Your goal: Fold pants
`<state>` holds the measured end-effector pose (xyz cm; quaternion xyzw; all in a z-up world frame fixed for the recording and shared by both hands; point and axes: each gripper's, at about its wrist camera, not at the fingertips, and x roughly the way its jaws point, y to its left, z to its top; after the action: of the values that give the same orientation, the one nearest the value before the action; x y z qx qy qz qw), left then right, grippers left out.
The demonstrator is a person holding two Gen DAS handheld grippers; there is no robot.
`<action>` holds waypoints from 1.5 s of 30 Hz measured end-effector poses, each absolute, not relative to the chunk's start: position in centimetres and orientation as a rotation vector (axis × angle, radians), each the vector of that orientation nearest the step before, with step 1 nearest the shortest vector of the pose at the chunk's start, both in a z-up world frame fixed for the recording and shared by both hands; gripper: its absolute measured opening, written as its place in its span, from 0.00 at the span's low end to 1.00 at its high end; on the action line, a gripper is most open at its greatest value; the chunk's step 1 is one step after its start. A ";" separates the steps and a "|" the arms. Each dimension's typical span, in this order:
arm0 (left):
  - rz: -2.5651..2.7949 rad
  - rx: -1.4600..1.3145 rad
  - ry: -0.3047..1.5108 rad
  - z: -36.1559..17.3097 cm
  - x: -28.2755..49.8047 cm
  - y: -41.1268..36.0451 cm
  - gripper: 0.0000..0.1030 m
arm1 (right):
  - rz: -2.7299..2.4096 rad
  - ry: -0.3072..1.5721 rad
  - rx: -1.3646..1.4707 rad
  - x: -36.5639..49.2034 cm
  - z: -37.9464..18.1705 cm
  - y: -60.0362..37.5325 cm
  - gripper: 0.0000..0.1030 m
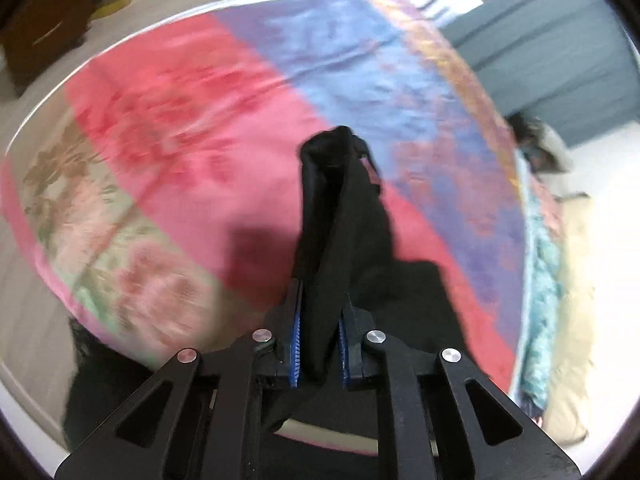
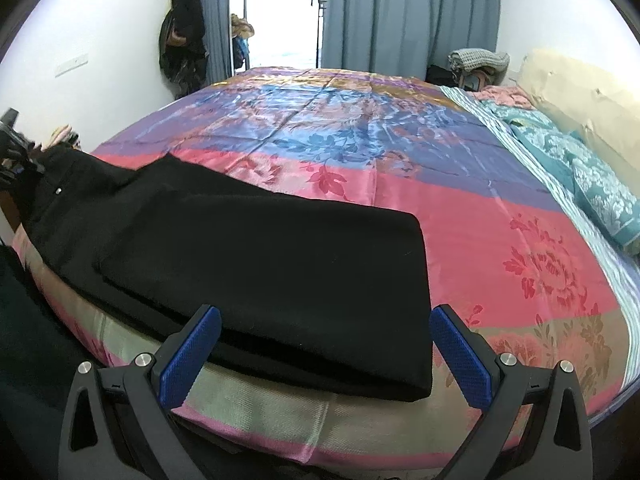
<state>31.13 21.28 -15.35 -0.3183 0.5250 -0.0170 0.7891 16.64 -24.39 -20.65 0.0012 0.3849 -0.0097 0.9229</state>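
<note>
Black pants [image 2: 256, 256] lie along the near edge of a bed with a pink, blue and floral cover [image 2: 440, 184], one layer folded over another. My right gripper [image 2: 324, 344] is open and empty, its blue pads on either side of the near folded edge, just above it. My left gripper [image 1: 320, 344] is shut on a bunched part of the black pants [image 1: 332, 208] and holds it up above the cover [image 1: 180, 128]. The left wrist view is blurred. The left gripper also shows at the far left edge of the right wrist view [image 2: 16, 140], at the pants' waist end.
A teal patterned pillow [image 2: 592, 176] and striped bedding lie along the bed's right side. Grey curtains [image 2: 408, 16] and a window stand behind the bed. A dark coat [image 2: 184, 28] hangs on the left wall. A dark wooden cabinet [image 1: 36, 20] stands on the floor.
</note>
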 end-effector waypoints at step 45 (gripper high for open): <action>-0.207 -0.018 1.054 -23.6 26.6 -1.8 0.05 | 0.575 1.080 0.906 30.8 -24.3 -25.8 0.92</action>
<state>26.60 -1.79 -23.63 -0.0086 0.5022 -0.0986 0.8591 30.76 -25.83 -24.32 0.4104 0.4893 0.2605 0.7241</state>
